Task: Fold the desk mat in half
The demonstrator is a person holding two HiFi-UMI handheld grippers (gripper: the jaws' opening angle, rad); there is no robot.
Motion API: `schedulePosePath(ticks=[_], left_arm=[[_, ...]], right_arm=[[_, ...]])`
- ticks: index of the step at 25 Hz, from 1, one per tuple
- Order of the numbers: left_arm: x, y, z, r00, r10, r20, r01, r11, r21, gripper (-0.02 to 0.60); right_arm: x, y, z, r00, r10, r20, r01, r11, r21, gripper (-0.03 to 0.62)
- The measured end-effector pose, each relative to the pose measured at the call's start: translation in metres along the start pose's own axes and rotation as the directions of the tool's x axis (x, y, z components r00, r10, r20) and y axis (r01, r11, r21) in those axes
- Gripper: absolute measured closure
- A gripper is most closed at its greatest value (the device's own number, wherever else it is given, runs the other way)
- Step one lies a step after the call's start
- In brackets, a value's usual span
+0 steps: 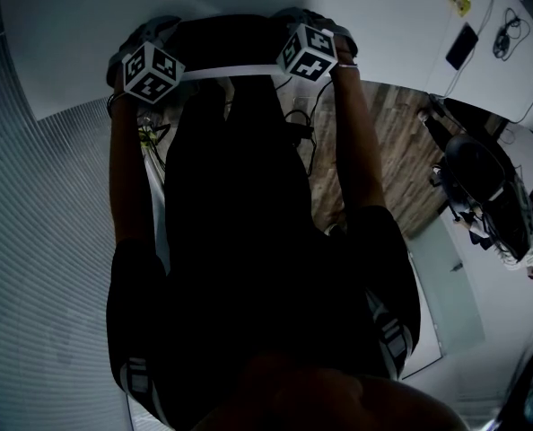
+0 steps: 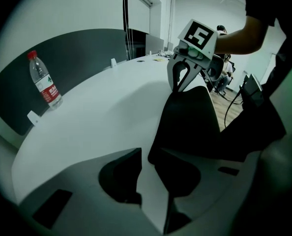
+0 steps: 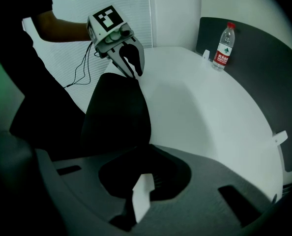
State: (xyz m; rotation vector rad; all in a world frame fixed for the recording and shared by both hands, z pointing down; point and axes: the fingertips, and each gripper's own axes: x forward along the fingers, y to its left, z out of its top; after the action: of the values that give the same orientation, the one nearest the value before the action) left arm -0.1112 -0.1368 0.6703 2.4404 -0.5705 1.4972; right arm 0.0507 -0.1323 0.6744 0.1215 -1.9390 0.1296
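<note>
Left claw (image 2: 146, 156) stands spread beside the dark, floppy desk mat (image 2: 190, 117); right claw (image 3: 142, 178) pinches it. The unheld corner may sag, skewing the fold.

Both arms (image 1: 361, 160) stretched forward, left hand-held gripper (image 2: 145, 156) jaws slightly apart, right hand-held gripper (image 3: 142, 181) clamped on the desk mat (image 3: 116, 112)

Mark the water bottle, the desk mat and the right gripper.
water bottle (image 2: 47, 90), left gripper view, its label.
desk mat (image 2: 192, 117), left gripper view, raised black face.
right gripper (image 2: 180, 88), left gripper view, between its fingertips.
</note>
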Motion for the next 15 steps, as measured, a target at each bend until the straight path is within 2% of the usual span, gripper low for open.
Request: schedulePosePath(ticks=[7,15], left_arm=[[-0.015,0.015,0.006,0.998,0.040,0.046,-0.037,0.998,-0.060,0.505],[-0.014,0.003,0.012,0.998,0.019,0.057,-0.016,0.999,-0.050,0.505]], right_arm=[[0.000,-0.001,-0.001,1.000,-0.006,-0.009,0.006,1.000,-0.004,0.585],[0.002,-0.004,-0.003,0.999,-0.050,-0.018,0.050,0.999,-0.015,0.563]])
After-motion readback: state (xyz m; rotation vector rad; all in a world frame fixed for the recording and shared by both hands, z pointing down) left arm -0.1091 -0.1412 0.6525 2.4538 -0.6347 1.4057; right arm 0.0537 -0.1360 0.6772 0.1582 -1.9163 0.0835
